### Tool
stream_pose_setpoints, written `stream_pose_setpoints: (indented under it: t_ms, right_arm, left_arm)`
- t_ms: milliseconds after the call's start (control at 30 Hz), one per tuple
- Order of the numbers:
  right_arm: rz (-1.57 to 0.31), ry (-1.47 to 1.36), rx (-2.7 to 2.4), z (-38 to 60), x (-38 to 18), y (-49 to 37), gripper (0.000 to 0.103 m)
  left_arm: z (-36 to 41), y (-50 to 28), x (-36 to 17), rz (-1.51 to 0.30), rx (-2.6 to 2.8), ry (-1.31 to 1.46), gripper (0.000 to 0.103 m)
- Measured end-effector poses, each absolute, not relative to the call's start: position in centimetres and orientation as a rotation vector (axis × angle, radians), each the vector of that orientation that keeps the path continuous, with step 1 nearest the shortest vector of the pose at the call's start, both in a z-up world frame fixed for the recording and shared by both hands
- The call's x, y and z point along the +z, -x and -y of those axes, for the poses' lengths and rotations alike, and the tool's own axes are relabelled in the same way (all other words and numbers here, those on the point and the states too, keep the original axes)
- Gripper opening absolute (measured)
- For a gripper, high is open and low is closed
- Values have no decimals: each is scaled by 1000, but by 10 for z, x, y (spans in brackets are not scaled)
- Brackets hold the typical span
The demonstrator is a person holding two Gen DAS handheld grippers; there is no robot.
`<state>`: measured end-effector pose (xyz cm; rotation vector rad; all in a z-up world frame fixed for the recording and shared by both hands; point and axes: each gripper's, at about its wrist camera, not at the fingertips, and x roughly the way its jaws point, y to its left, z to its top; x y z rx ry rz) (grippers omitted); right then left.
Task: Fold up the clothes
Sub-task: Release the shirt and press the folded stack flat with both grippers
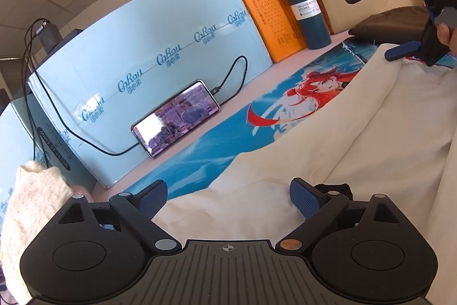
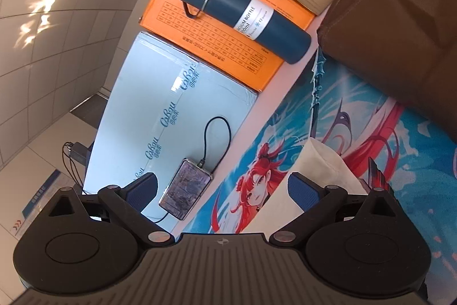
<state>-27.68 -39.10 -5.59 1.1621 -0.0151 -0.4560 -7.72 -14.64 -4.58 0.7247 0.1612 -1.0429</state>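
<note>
1. Step in hand, as we read it: between folds. Both grippers are free of the cloth, so we're set to re-grasp, not mid-carry.
2. Left gripper point(image 1: 228, 200): jaws wide, nothing between the pads; it hangs low over the cream garment point(image 1: 328, 162), which fills the lower right of the left wrist view.
3. Right gripper point(image 2: 222, 190): jaws wide too, nothing pinched. In the right wrist view one corner of the cream garment point(image 2: 320, 162) sits just beside its right-hand finger, w/ no pad pressing on it as far as we can tell.
4. In the left wrist view the right gripper point(image 1: 380, 25) shows at upper right, above the garment's far edge, jaws apart, a fingertip of the holder's hand point(image 1: 445, 32) on the handle.
5. Where the task's thing is: the garment lies on the printed desk mat point(image 1: 217, 139), ridged and part doubled over; its edge crosses the mat art.
6. A folded brown garment point(image 2: 400, 33) sits at upper right in the right wrist view, prob. already done.
7. Next move calls for: pick an edge or corner w/ each gripper, close on one layer only, lift and lay it over evenly.
8. Mind the phone point(image 1: 175, 117) and its cable point(image 1: 231, 73) at frame centre, and the blue bottle point(image 1: 302, 5) farther back; both are well apart from the cloth for now.
</note>
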Motion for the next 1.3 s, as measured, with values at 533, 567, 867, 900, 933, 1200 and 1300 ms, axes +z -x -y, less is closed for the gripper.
stream_pose_setpoints:
  t_ms: [533, 567, 867, 900, 933, 1200, 1300]
  right_arm:
    - [-146, -855, -364, 403, -9, 293, 103]
    - [-179, -828, -376, 408, -10, 292, 103]
    - [-351, -726, -278, 436, -29, 258, 103]
    - [-365, -697, -285, 435, -28, 253, 103]
    - [-383, -674, -300, 436, -28, 250, 103]
    - [-413, -669, -315, 446, -38, 249, 103]
    - [-386, -683, -318, 448, -39, 254, 103]
  left_arm:
    - [99, 148, -27, -2, -1145, -567, 97]
    - [103, 157, -31, 8, -1176, -595, 97]
    - [121, 213, -48, 64, -1373, -770, 97]
    - [123, 215, -49, 63, -1382, -779, 97]
    - [126, 218, -50, 64, -1386, -787, 97]
    - [149, 233, -54, 102, -1390, -820, 97]
    - [161, 240, -55, 113, -1398, -824, 98]
